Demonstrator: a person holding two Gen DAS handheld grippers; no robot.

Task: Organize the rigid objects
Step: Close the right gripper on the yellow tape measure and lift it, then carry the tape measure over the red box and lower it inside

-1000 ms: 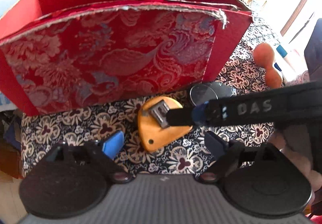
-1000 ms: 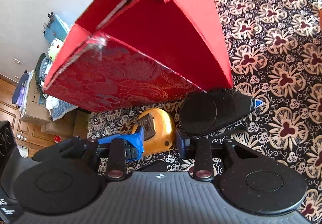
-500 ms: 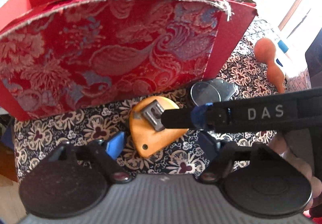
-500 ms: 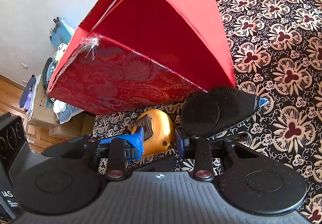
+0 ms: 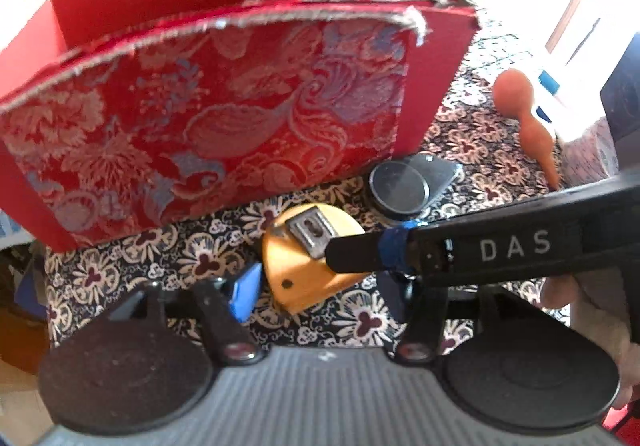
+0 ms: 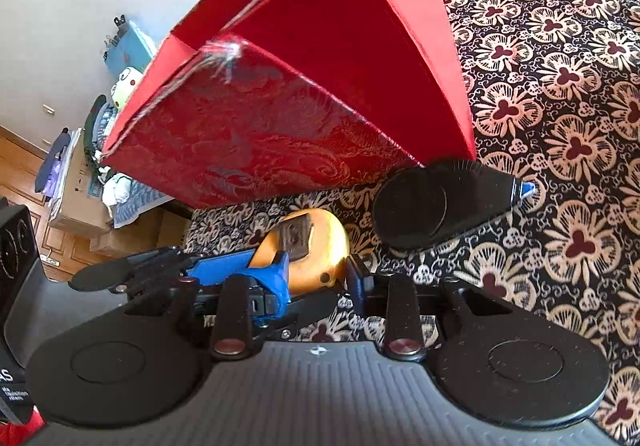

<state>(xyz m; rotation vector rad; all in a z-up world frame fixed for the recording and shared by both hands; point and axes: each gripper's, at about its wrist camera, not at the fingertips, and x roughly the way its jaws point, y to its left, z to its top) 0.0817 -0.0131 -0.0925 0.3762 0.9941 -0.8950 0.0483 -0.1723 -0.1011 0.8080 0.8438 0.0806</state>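
A flower-patterned cloth [image 6: 560,93] in black, cream and dark red covers the bench, and on it stands the biggest thing in sight, an open-topped red box [image 5: 224,113] whose near wall is faced with red brocade; its plain red side wall shows in the right wrist view. Just in front of the box's near corner lies a dark teardrop-shaped case [image 6: 436,205] with a round lid and a small blue tip, close beside the wall. Nearer the cameras lies a yellow-orange tape measure [image 5: 308,266] with a metal clip on its top face, resting on the cloth between the box and both tools. The left gripper [image 5: 316,292] has just been closing its fingers around it; the blue left pad sits just beside the casing's edge, and whether it presses I cannot tell. The right gripper [image 6: 318,278] reaches in from the side, one black finger lying over the clip, its blue pads close against the casing on both sides; a firm hold cannot be confirmed. An orange gourd-shaped object [image 5: 528,113] lies well apart at the cloth's far edge.
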